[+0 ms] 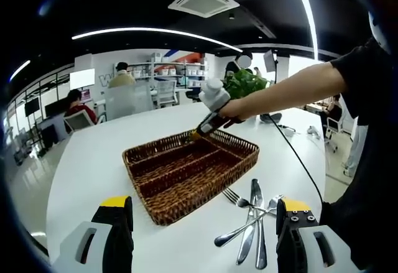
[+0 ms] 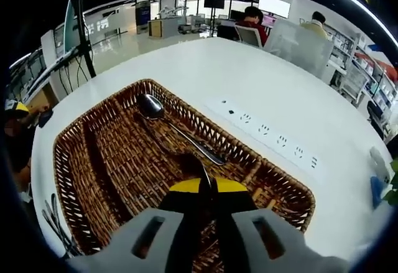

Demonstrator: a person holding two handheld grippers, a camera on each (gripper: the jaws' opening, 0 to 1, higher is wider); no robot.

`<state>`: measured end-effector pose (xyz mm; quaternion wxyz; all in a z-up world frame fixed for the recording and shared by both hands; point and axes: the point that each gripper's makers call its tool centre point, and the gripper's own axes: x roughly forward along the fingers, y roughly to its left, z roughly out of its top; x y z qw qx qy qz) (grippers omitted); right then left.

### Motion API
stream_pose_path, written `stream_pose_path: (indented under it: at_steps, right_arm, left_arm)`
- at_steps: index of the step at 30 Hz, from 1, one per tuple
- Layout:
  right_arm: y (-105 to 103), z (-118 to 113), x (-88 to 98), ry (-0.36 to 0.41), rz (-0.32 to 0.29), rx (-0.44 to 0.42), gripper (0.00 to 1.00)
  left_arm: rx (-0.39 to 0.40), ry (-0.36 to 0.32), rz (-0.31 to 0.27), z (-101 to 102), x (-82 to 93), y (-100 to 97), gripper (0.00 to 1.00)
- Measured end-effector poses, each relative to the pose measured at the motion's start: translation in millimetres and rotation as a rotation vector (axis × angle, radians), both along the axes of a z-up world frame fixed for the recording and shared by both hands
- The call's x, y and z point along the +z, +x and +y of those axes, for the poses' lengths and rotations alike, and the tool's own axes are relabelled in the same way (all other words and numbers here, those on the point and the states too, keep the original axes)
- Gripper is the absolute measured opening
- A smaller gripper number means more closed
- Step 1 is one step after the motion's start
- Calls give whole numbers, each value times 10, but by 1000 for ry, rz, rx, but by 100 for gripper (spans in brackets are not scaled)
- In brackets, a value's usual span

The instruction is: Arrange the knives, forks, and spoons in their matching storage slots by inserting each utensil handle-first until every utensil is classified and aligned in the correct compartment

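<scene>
Spoon (image 2: 177, 133) lies in the basket's (image 1: 186, 189) far slot; right fingers (image 2: 208, 189) pinched on something thin, maybe another utensil. Left fingers (image 1: 205, 223) wide, cutlery (image 1: 252, 220) piled beside the basket on the surface (image 1: 93, 161).

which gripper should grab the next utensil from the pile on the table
Left. The left gripper is open, right by the loose cutlery pile on the table. The right gripper looks shut on a spoon over the wicker tray.

Open-plan office: seated workers (image 1: 76, 104), shelving (image 1: 166, 74), monitors (image 2: 214, 2), ceiling strip lights (image 1: 155, 33).
</scene>
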<state>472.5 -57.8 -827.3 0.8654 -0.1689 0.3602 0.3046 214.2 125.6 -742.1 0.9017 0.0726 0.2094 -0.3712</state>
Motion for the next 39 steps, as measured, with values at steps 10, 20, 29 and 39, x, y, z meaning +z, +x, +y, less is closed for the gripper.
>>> stream_pose_path:
  at_steps: [10,20,29,39]
  right_arm:
    - [-28,-55,6,17,16,-19,1]
    - [-87,-115,184,52,-31,-38,9]
    - [-301,-107,290,82,-57,-36,19]
    - [-611,-93,505,125,-131,-14,27]
  left_arm:
    - [-5,6,2,-24,-22,17,100]
    - [-6,6,-12,-48,38,8,100]
    - [-10,0,4,-87,25,-15,100]
    - [20,-6,18,-75,14,-40,100]
